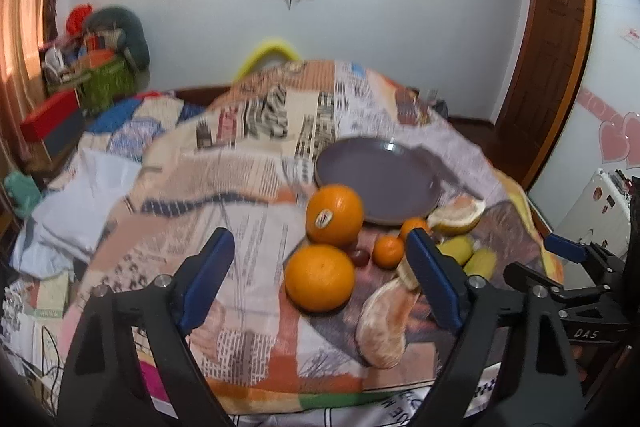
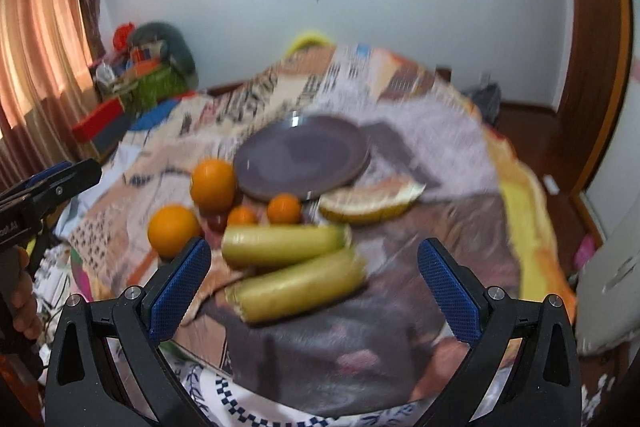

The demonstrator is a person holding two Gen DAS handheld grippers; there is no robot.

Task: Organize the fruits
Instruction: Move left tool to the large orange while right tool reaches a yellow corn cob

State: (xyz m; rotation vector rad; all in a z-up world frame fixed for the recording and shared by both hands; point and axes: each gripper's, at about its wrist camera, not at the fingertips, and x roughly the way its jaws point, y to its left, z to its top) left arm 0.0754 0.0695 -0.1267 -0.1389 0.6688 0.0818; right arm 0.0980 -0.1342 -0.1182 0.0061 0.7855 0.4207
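Both grippers gape wide, empty — left gripper (image 1: 320, 267) around oranges (image 1: 320, 277), right gripper (image 2: 314, 279) around bananas (image 2: 296, 285).

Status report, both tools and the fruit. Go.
Left tool open, empty. Right tool open, empty. Fruit loose on the cloth; purple plate bare. Nothing blocking.

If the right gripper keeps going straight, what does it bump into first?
Probably the nearer of the two yellow-green bananas. It lies just ahead of the open right gripper, though blur makes depth unsure.
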